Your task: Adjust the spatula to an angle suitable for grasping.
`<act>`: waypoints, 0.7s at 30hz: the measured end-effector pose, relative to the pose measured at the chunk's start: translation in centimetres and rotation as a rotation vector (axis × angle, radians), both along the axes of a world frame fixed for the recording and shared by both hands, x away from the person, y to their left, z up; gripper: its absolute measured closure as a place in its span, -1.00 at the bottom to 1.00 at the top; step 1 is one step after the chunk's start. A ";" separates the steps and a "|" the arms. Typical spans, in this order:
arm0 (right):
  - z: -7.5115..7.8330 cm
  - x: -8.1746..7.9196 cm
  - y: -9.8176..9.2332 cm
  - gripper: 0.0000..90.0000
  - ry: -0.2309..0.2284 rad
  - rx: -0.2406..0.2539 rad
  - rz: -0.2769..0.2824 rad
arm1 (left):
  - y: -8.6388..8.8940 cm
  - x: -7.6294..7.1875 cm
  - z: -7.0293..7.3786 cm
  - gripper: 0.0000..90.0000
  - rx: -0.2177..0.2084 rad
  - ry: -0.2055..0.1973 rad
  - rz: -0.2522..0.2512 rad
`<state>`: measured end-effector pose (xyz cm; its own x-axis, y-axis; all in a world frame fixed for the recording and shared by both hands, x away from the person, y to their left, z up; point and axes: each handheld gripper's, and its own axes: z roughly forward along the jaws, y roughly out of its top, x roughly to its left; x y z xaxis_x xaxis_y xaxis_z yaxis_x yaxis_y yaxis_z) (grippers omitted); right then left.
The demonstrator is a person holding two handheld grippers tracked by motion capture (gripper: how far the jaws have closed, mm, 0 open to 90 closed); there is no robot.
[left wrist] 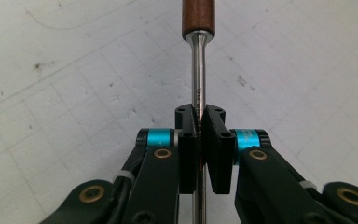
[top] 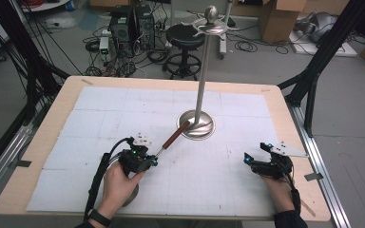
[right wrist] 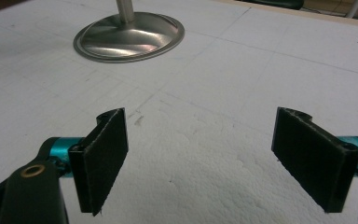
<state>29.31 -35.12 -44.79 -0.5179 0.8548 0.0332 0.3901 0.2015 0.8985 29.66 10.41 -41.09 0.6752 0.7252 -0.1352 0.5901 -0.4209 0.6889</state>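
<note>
The stand point(top: 197, 124), a metal pole on a round domed base with a ball and hook arms at its top, stood on the white gridded mat point(top: 100, 109) covering the table point(top: 57, 107), a little beyond the mat's middle.

The left tool point(top: 155, 159) sat near the stand's base, on the person's side and to their left, with the left hand point(top: 119, 183) wrapped around its body. Its jaws were pressed tight on the thin metal shaft of a utensil point(top: 173, 136) with a brown wooden handle. In the left gripper view the utensil point(left wrist: 198, 70) ran straight out from between the pads point(left wrist: 216, 154), the wooden handle at the far end. From above, the handle's far end reached the rim of the stand's base; could not tell whether it touched. The working end of the utensil was hidden behind the tool.

The right tool point(top: 248, 159) rested low over the mat, well to the right of the stand's base, held by the right hand point(top: 275, 183). In the right gripper view its jaws stood wide apart, nothing between them, with the stand's base point(right wrist: 129, 36) ahead and to the left. Right tool point(right wrist: 209, 158) was clear of the stand.

A black stool point(top: 184, 50) and computer towers point(top: 130, 26) stood on the floor beyond the table.
</note>
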 end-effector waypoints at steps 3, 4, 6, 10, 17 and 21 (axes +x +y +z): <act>0.0 0.0 0.0 -0.61 0.000 0.000 -0.001 | 0.5 -0.1 0.7 0.87 -0.039 -0.025 -0.006; 0.0 0.0 0.0 -0.61 0.001 0.001 -0.002 | 0.6 -0.2 0.9 0.87 -0.053 -0.039 -0.006; 0.0 0.0 0.0 -0.61 0.000 0.001 -0.002 | 0.9 -0.3 1.4 0.87 -0.068 -0.063 -0.003; 0.0 0.0 0.0 -0.61 0.002 0.001 -0.002 | 1.3 -0.4 2.0 0.87 -0.093 -0.095 -0.009; 0.0 0.0 0.0 -0.61 0.007 0.005 -0.007 | 2.4 -1.0 4.5 0.87 -0.180 -0.201 -0.019; 0.0 0.0 0.0 -0.61 0.007 0.005 -0.007 | 2.9 -1.2 5.9 0.87 -0.228 -0.262 -0.022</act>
